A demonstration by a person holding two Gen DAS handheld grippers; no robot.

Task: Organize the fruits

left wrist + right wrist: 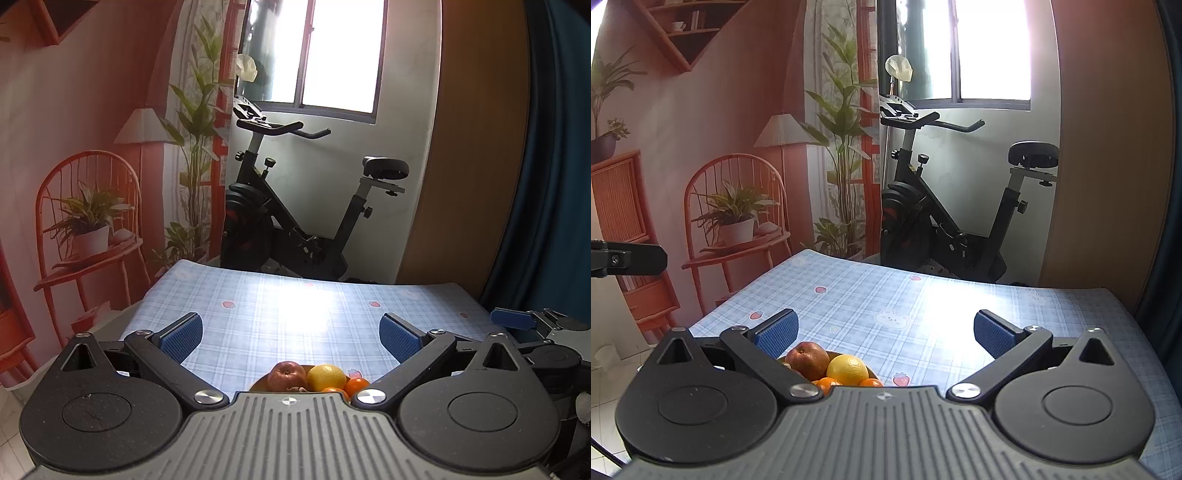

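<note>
A brown bowl (873,372) on the checked tablecloth holds a red apple (807,360), a yellow lemon (847,369) and small oranges (827,384). The left wrist view shows the same apple (287,376), lemon (327,376) and an orange (356,386), partly hidden behind the gripper body. My left gripper (291,338) stands open above and just behind the bowl, with nothing between its blue pads. My right gripper (884,334) is open too, and the bowl lies under its left finger (777,334). The right gripper's blue pad (513,319) shows at the right edge of the left wrist view.
The table (923,302) carries a blue plaid cloth with glare in the middle. Behind its far edge stands a black exercise bike (295,221). To the left hangs a printed backdrop of a chair and plants (92,221); a wooden panel (1108,184) rises on the right.
</note>
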